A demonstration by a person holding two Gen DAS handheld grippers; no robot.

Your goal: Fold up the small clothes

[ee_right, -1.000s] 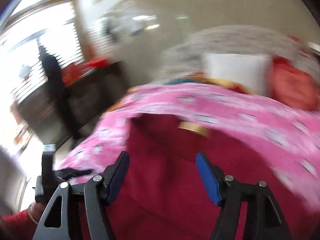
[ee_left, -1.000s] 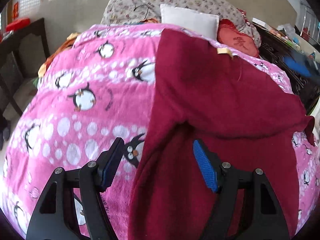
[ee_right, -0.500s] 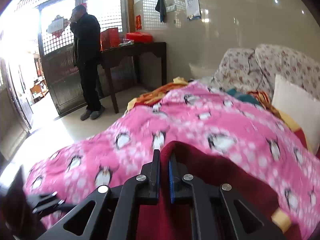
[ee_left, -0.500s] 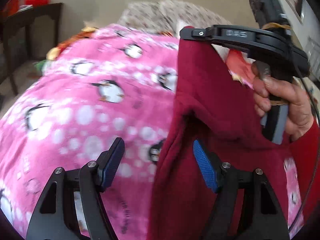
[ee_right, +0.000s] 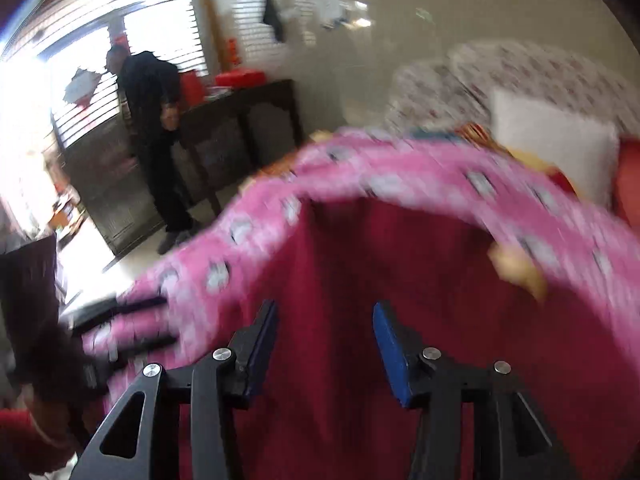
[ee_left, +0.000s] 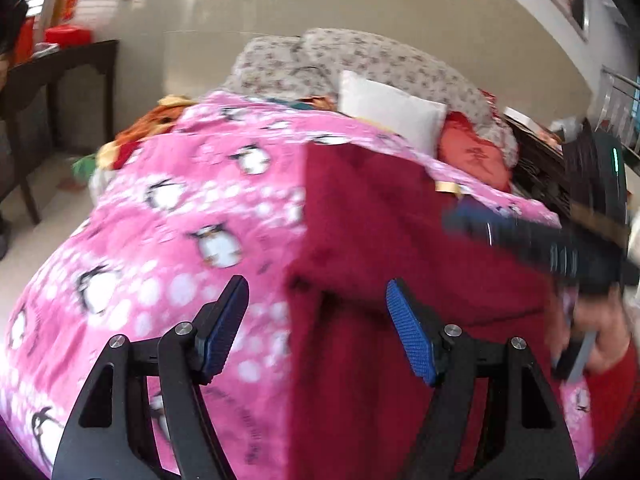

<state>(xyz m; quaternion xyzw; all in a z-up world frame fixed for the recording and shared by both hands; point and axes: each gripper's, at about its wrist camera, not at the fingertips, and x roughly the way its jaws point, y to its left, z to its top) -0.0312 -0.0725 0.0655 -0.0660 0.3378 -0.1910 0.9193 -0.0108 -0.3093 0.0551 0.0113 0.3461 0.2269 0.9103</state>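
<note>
Maroon garment (ee_left: 400, 240) lies folded on the pink penguin blanket (ee_left: 192, 216); left hand-held gripper (ee_left: 316, 328) and right hand-held gripper (ee_right: 324, 348) both hover wide, holding nothing.

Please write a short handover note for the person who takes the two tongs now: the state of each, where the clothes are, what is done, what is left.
Left tongs: open, holding nothing, over the left edge of the dark red fleece garment.
Right tongs: open, empty, above the same garment.
The garment lies spread on the pink penguin-print blanket; its left side looks already folded in, with a straight edge.
A small yellow tag shows at its far edge.
Left to do: the remaining folds, probably the right side, then bottom to top. The views are blurred, so check the edges first.
</note>
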